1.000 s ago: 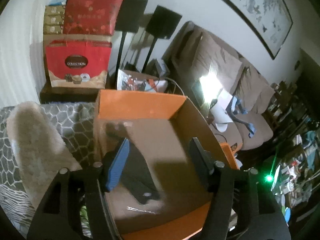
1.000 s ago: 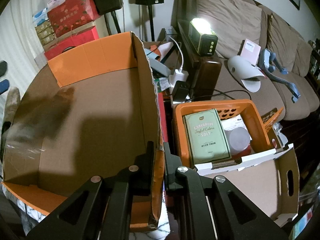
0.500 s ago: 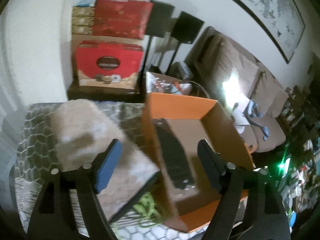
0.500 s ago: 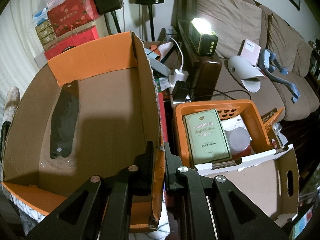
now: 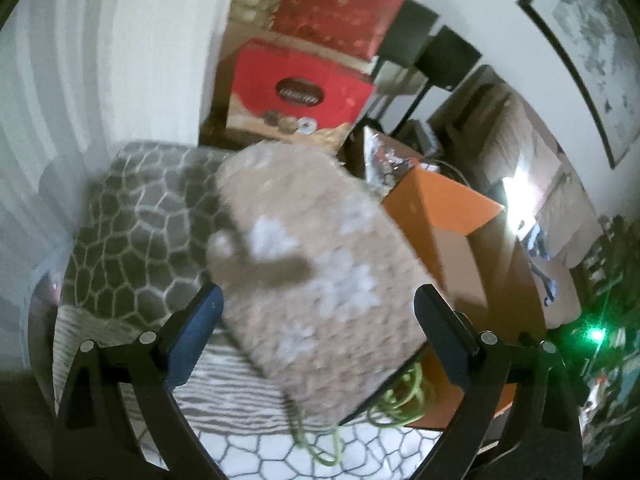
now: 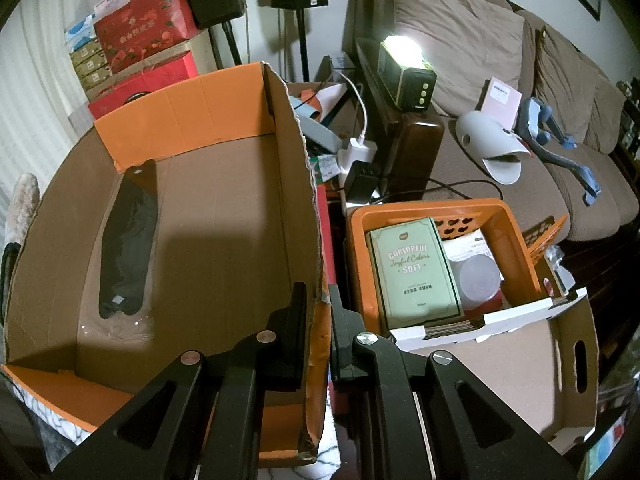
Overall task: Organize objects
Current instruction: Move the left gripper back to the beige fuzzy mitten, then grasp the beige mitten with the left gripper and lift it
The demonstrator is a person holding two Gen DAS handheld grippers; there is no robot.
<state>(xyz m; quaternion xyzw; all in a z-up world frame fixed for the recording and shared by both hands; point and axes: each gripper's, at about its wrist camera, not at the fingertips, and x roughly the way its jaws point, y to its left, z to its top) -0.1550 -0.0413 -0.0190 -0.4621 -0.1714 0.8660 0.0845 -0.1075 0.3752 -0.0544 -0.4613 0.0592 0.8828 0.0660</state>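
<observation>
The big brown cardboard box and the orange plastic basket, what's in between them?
In the right wrist view, the shut right tool pinching the box's side wall; past it a red strip, then the basket.

Corrugated cardboard box (image 6: 224,216), matt brown inside, orange outside, torn rim. Black object in glossy clear wrap (image 6: 126,240). Fluffy beige plush slipper (image 5: 316,276) on woven patterned cloth (image 5: 132,236). Orange plastic crate (image 6: 516,240), perforated. Matt black plastic fingers (image 6: 298,316).
</observation>
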